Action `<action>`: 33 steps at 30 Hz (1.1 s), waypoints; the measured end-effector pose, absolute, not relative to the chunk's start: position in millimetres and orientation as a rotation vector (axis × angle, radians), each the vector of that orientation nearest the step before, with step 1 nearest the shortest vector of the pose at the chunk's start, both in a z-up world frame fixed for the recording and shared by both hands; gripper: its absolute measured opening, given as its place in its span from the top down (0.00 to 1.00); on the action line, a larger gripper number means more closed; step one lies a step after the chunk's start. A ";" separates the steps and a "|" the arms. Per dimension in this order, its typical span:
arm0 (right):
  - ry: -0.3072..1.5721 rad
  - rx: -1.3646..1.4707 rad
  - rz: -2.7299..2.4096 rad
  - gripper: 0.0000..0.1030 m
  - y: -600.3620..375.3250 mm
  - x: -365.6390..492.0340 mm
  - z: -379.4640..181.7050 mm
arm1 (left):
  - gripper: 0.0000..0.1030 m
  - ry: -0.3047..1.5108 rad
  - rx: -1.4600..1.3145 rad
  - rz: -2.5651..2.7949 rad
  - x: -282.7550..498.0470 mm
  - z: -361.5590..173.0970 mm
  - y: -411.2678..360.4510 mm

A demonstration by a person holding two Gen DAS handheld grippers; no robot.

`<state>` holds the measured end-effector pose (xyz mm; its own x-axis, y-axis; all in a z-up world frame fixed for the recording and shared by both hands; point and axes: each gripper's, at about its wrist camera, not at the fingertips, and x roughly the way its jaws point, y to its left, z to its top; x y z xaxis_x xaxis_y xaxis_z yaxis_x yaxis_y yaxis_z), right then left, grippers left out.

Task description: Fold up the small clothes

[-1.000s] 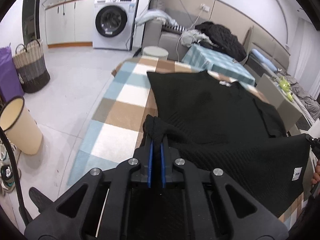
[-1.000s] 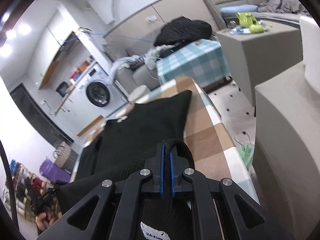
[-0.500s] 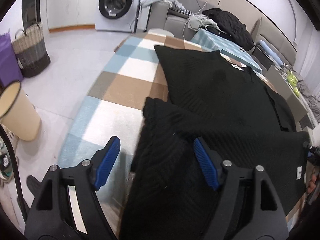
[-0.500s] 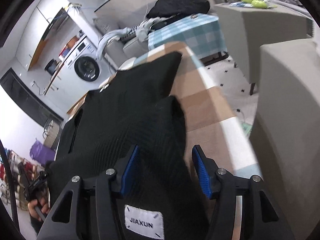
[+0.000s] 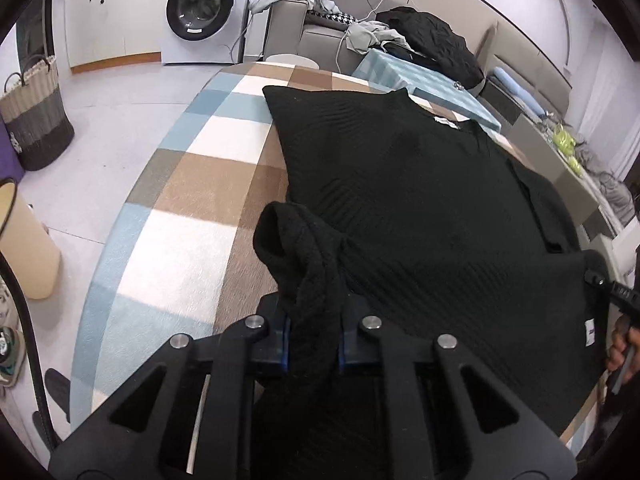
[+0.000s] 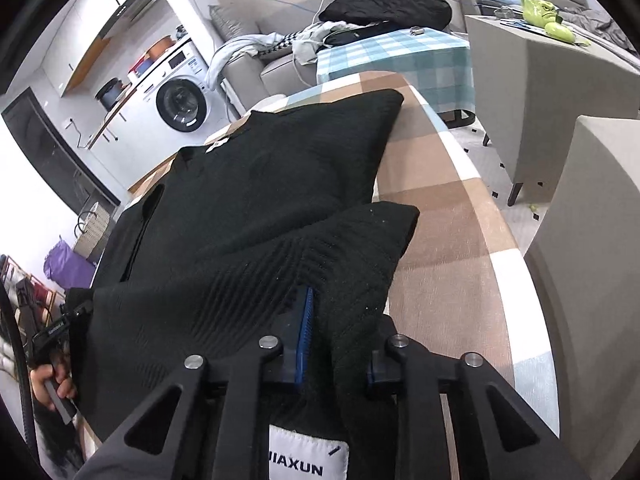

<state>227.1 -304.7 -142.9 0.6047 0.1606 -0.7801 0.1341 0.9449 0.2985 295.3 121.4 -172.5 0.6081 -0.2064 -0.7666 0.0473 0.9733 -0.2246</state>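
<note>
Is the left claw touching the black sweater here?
Touching. The left wrist view shows the left claw with a bunched fold of the black sweater pinched between its blue pads, no gap.

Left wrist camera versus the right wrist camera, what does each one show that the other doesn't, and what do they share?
Only the left wrist view shows the cream bin. Only the right wrist view shows the white JIAXUN label and the grey armchair. Both show the black sweater on the checked table cover, the washing machine, and each its own gripper, left gripper and right gripper, having just closed on bunched sweater fabric.
</note>
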 end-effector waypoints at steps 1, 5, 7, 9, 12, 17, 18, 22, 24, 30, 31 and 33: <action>0.931 0.350 0.019 0.82 -304.4 224.1 -142.8 | 0.88 0.907 -0.184 -0.149 291.7 -171.8 121.8; 0.947 0.343 0.031 0.82 -300.1 208.2 -142.3 | 0.88 0.912 -0.169 -0.139 267.7 -168.8 126.5; 0.955 0.353 0.039 0.82 -298.2 196.4 -142.4 | 0.88 0.911 -0.168 -0.131 252.2 -167.9 131.1; 0.964 0.357 0.051 0.82 -294.7 181.7 -142.8 | 0.88 0.910 -0.172 -0.126 234.2 -167.0 136.1; 0.973 0.363 0.065 0.82 -289.6 164.0 -142.4 | 0.87 0.900 -0.172 -0.119 211.1 -165.5 143.4; 0.943 0.327 0.043 0.64 -288.4 156.2 -134.6 | 0.50 0.881 -0.177 -0.030 192.7 -159.1 157.3; 0.935 0.330 0.036 0.56 -292.6 156.3 -132.2 | 0.42 0.873 -0.174 -0.007 188.7 -156.1 159.8; 0.908 0.330 0.028 0.49 -302.0 137.8 -121.9 | 0.39 0.863 -0.177 -0.006 167.5 -149.3 170.3; 0.909 0.326 0.027 0.49 -304.3 126.1 -119.3 | 0.39 0.877 -0.160 0.002 156.6 -151.3 172.0; 0.938 0.295 0.046 0.49 -299.0 91.8 -126.8 | 0.39 0.912 -0.144 -0.012 130.0 -162.1 169.3; 0.944 0.289 0.048 0.49 -298.3 89.7 -128.4 | 0.39 0.913 -0.144 -0.015 127.9 -162.8 168.5; 0.954 0.274 0.053 0.49 -296.3 85.1 -131.7 | 0.40 0.914 -0.150 -0.021 124.0 -164.3 168.1</action>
